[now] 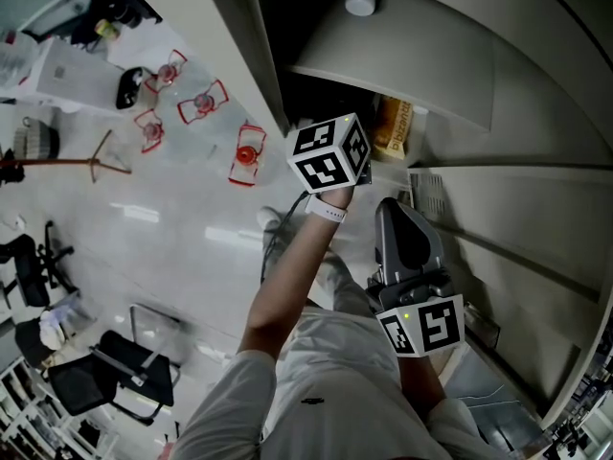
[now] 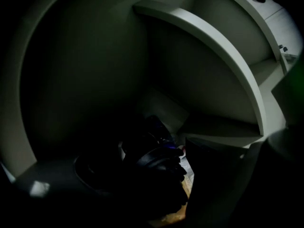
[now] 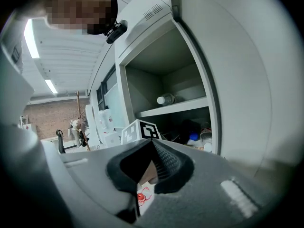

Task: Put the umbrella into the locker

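My left gripper's marker cube [image 1: 330, 153] is at the mouth of the open locker [image 1: 316, 94], with its jaws hidden inside. In the left gripper view the locker is very dark. A dark folded bundle, apparently the umbrella [image 2: 154, 163], lies on the locker floor between the jaws of my left gripper [image 2: 166, 194]. A lit gap shows between it and the right jaw, so the gripper is open. My right gripper [image 1: 391, 207] hangs back outside the locker, level, shut on nothing. Its jaw tips meet [image 3: 152, 144].
The grey locker door [image 3: 228, 80] stands open on the right. A shelf [image 3: 175, 108] above carries a lying bottle [image 3: 166, 99]. An orange box [image 1: 393, 127] and small items sit inside. Red stools [image 1: 247, 153] and office chairs [image 1: 124, 367] stand on the floor at left.
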Demonstrator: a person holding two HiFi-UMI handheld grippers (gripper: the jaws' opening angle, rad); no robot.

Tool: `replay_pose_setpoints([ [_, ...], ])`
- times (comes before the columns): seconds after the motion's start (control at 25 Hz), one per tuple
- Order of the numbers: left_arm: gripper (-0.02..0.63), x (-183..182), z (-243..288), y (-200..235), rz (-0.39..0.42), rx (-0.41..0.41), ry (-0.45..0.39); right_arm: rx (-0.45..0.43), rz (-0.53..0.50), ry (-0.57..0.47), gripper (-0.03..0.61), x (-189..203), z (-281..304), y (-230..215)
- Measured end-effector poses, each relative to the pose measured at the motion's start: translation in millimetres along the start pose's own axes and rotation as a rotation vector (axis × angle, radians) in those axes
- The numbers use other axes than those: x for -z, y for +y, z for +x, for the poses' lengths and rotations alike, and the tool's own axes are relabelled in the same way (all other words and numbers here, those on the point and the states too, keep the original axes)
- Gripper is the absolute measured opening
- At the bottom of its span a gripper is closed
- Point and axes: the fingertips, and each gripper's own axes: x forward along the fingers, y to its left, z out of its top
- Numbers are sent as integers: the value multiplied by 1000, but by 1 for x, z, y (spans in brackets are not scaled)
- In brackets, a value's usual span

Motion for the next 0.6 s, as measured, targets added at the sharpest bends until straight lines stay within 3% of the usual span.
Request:
replay_pose_setpoints([
  [0.4,431,8,-30,-3,67,2,23,-31,6,-12,2,0,-6,9],
  [0.6,399,12,-45,-8,141,16,51,-40,8,-22,2,-2,-11,10],
])
